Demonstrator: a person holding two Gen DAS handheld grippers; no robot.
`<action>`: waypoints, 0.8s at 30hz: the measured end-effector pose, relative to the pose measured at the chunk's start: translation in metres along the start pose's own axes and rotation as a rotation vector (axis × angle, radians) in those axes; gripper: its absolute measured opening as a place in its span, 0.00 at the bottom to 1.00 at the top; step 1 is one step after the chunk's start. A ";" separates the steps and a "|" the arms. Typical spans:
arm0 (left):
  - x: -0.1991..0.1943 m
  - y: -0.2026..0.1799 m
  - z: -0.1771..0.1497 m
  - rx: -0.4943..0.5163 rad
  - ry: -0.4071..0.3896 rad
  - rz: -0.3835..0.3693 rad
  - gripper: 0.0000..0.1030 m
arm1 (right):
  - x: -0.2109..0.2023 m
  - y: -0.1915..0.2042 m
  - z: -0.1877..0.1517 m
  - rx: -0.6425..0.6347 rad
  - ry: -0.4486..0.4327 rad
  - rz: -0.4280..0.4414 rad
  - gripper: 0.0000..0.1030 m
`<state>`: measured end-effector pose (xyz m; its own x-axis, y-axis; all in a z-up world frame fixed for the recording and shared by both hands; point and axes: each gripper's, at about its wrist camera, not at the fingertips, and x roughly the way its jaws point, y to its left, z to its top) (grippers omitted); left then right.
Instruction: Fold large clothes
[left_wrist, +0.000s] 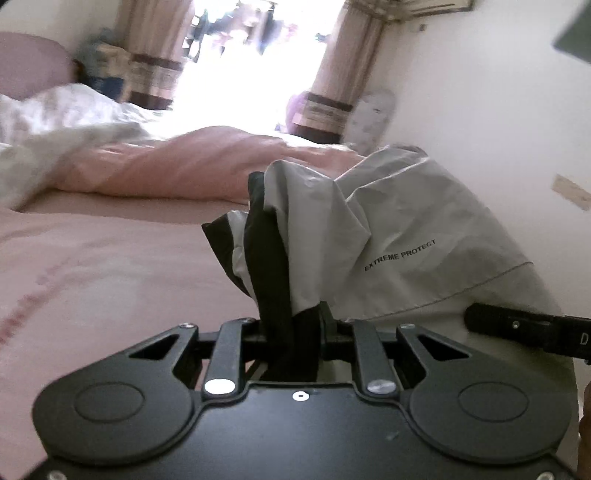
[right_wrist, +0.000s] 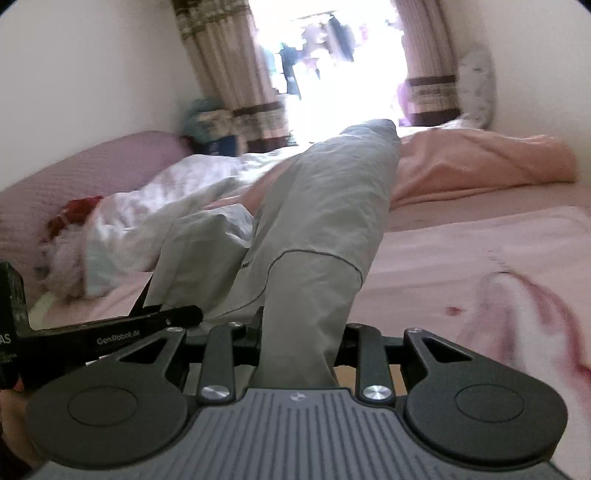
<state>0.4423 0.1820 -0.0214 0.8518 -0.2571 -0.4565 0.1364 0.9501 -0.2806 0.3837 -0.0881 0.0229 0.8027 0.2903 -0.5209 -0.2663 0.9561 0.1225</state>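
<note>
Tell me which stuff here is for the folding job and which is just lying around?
For the job:
grey jacket
left gripper
right gripper
pink bed

Just lying around:
white quilt
pink blanket
curtains
red cloth

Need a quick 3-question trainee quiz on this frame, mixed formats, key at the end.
1. True or false: the left claw is shut on the grey jacket, gripping it where black fabric shows.
2. Multiple choice: what does the right claw hold? A) the white quilt B) a grey part of the same jacket C) nothing
3. Fill in: the print on the jacket in the left wrist view reads "EXTREME ____".

Key
1. True.
2. B; the white quilt lies bunched further back on the pink bed, beside the pink blanket.
3. PROTECT.
</note>
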 end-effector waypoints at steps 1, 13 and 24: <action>0.006 -0.011 -0.003 -0.008 0.008 -0.026 0.17 | -0.009 -0.014 0.000 0.009 0.002 -0.016 0.32; 0.121 -0.029 -0.119 -0.218 0.204 -0.050 0.61 | 0.036 -0.157 -0.107 0.182 0.179 -0.237 0.68; 0.050 -0.116 -0.115 0.094 -0.214 0.086 1.00 | 0.004 -0.085 -0.119 0.007 -0.241 -0.448 0.42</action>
<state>0.4105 0.0390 -0.1086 0.9488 -0.1405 -0.2830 0.0963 0.9817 -0.1643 0.3459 -0.1729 -0.0901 0.9379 -0.1482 -0.3136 0.1354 0.9888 -0.0623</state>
